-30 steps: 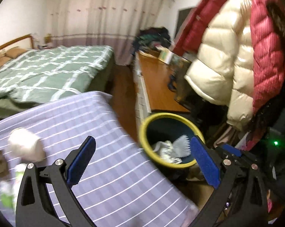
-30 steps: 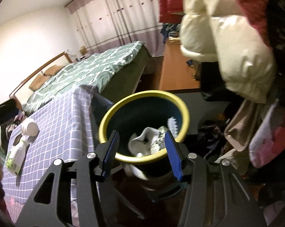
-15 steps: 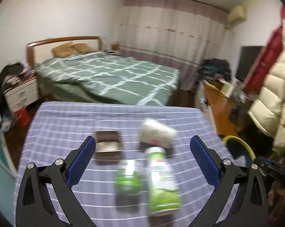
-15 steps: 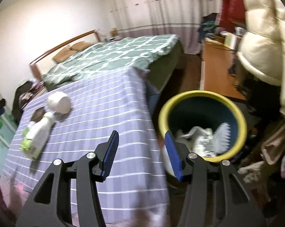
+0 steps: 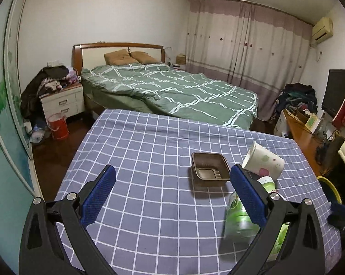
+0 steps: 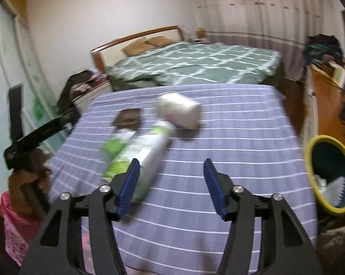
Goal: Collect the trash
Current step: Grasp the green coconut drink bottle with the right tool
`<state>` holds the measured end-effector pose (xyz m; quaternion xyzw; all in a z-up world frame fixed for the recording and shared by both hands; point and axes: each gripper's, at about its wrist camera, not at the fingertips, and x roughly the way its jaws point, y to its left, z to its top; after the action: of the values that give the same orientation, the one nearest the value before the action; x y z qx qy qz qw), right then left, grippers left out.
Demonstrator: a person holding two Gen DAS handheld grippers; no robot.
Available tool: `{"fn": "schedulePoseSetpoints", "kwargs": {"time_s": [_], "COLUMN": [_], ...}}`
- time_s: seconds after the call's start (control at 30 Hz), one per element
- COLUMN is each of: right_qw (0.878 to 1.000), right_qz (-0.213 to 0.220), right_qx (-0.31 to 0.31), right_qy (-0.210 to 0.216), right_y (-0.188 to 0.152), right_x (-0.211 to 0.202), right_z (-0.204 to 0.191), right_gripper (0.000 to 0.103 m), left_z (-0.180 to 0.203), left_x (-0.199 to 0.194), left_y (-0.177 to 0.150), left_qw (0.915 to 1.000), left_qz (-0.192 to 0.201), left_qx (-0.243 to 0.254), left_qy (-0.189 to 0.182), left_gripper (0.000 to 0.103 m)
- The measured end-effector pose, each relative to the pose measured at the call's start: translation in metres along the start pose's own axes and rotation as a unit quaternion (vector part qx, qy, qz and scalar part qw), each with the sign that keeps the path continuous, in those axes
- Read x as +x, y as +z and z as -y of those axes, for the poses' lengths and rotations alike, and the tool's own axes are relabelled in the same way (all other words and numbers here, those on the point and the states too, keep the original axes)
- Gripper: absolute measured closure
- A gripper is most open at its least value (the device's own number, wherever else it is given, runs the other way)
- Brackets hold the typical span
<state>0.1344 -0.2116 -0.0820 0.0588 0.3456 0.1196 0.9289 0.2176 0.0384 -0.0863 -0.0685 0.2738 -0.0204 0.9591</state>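
Now both empty, wide-open tools face the table (image 5: pixel 149 160) instead of the bin (image 6: pixel 328 174).

The table cloth (image 5: pixel 149 151) is matt woven cloth with a check pattern. The paper cup (image 5: pixel 263 161) looks smooth. The brown tray (image 5: pixel 210 169) and the green bottle (image 5: pixel 237 217) look like glossy plastic. The far headboard (image 5: pixel 119 45) is polished wood.

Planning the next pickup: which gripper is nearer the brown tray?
Left, though not by much. The left gripper hangs open with the brown tray just ahead between its fingers; the right gripper, open and empty, has the tray farther off, up-left beyond the bottle.
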Motion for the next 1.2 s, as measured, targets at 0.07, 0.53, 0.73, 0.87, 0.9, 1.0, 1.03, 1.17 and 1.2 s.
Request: {"fn": "schedulePoseSetpoints", "kwargs": {"time_s": [0.07, 0.53, 0.73, 0.87, 0.9, 1.0, 1.03, 1.17, 1.2], "right_qw": [1.000, 0.997, 0.996, 0.997, 0.997, 0.997, 0.997, 0.996, 0.996], "right_qz": [-0.002, -0.066, -0.077, -0.068, -0.067, -0.072, -0.073, -0.083, -0.082], "right_qx": [-0.013, -0.021, -0.005, 0.006, 0.009, 0.010, 0.011, 0.016, 0.018], "right_qy": [0.008, -0.042, -0.039, -0.037, -0.036, -0.033, -0.028, 0.002, 0.006], "right_y": [-0.002, -0.014, -0.016, -0.015, -0.014, -0.015, -0.016, -0.020, -0.020], "right_x": [0.011, 0.078, 0.079, 0.067, 0.065, 0.063, 0.063, 0.068, 0.067], "right_z": [-0.021, -0.057, -0.037, -0.016, -0.012, -0.001, 0.000, 0.003, 0.002], "right_gripper": [0.036, 0.035, 0.037, 0.038, 0.038, 0.038, 0.038, 0.044, 0.048], "left_z": [-0.003, 0.011, 0.011, 0.011, 0.011, 0.013, 0.013, 0.011, 0.010], "left_x": [0.000, 0.001, 0.003, 0.007, 0.007, 0.008, 0.008, 0.008, 0.008], "left_y": [-0.002, -0.008, -0.008, -0.009, -0.010, -0.011, -0.011, -0.011, -0.011], "left_qw": [1.0000, 0.9998, 0.9998, 0.9997, 0.9997, 0.9997, 0.9997, 0.9998, 0.9997], "left_qz": [-0.001, -0.014, -0.016, -0.022, -0.023, -0.024, -0.023, -0.021, -0.021], "left_qx": [-0.008, 0.000, -0.001, -0.004, -0.004, -0.003, -0.003, -0.005, -0.008], "left_qy": [-0.004, -0.013, -0.006, -0.004, -0.004, -0.004, -0.005, -0.004, -0.005], "left_gripper": [0.005, 0.005, 0.005, 0.005, 0.005, 0.005, 0.005, 0.005, 0.005]}}
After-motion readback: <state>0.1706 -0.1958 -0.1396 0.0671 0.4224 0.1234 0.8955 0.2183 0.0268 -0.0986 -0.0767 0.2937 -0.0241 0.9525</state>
